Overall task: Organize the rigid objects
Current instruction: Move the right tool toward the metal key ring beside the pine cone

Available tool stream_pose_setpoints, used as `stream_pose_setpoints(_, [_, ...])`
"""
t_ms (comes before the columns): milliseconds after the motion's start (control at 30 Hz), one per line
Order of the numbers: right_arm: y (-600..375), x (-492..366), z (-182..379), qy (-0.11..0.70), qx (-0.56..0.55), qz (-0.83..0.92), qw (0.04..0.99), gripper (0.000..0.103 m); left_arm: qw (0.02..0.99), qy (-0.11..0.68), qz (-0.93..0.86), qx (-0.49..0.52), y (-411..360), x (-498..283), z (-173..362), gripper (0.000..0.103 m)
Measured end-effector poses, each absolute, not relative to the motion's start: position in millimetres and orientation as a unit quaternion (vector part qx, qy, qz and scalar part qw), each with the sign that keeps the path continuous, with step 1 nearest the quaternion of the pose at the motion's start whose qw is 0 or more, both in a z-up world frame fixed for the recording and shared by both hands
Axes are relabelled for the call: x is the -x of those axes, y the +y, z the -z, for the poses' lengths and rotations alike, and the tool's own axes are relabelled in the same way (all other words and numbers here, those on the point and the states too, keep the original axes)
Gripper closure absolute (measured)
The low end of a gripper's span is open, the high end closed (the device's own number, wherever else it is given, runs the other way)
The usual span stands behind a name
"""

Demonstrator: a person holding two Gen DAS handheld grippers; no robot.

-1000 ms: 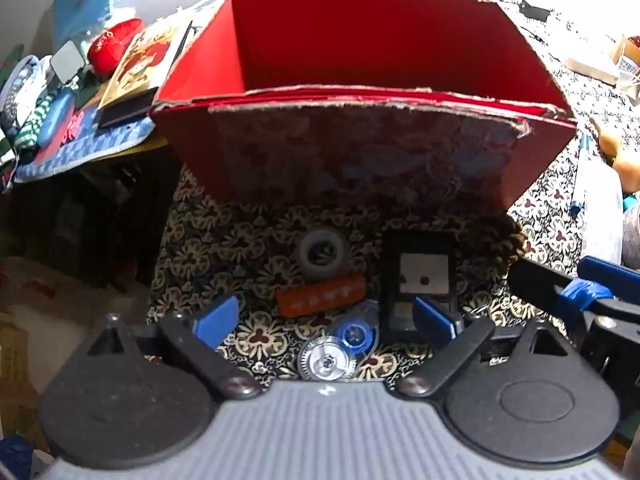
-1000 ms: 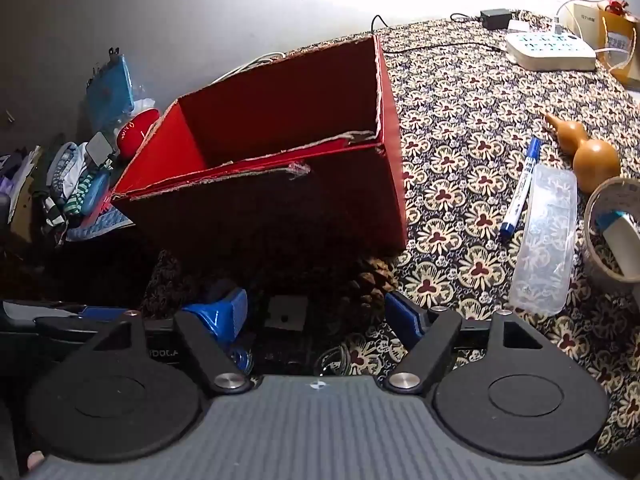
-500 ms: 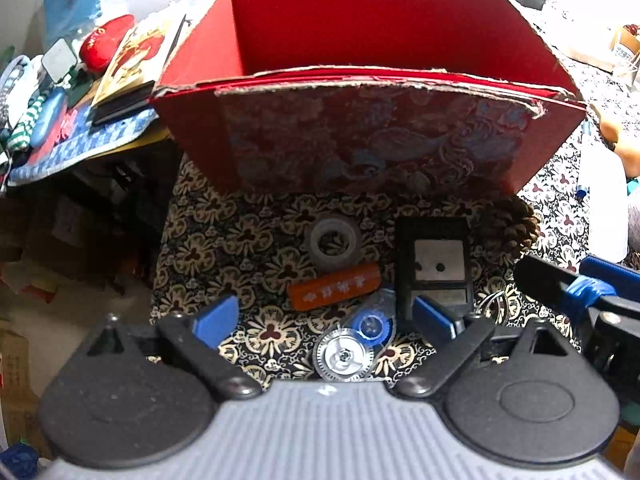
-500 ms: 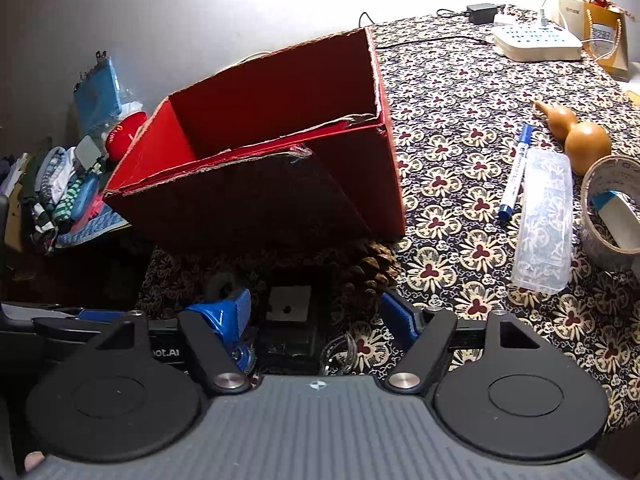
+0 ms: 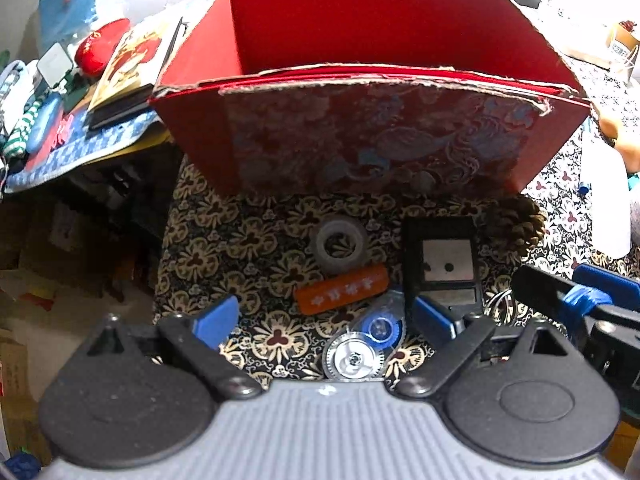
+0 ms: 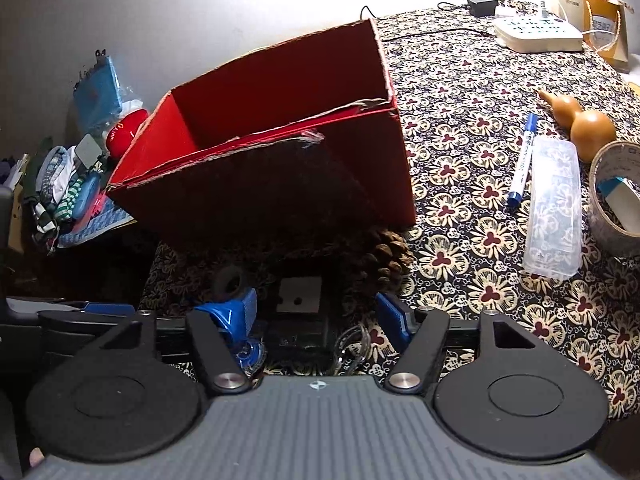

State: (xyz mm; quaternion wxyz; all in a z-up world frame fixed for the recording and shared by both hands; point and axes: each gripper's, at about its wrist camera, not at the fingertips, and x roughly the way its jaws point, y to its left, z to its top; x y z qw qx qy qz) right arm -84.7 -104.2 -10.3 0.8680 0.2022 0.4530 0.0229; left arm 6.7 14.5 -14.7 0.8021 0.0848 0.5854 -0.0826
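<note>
Left hand-held gripper (image 5: 322, 318), spread and empty, brackets the orange bar (image 5: 342, 289) at lower centre, long axis crosswise; the left is nearer. Right hand-held gripper (image 6: 316, 312), also released, flanks the black case (image 6: 300, 300). Red box (image 5: 372, 144) lies above.

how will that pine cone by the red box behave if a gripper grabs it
The pine cone is probably light for its size. Its open scales look brittle and may chip under a firm squeeze. Rounded, it could roll if nudged, though the red box beside it may stop it.
</note>
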Motion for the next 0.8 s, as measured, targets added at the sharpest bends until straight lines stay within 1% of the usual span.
stream_pose_setpoints(400, [-105.2,81.3,16.2,0.455,-0.225,-0.027,0.861,0.052,0.805,0.581,0.086,-0.085,20.9,-8.3,16.6,0.009])
stream_pose_setpoints(800, [-105.0,81.1,19.3,0.463,-0.222,-0.024,0.858,0.052,0.800,0.587,0.090,-0.087,20.2,-10.3,21.1,0.009])
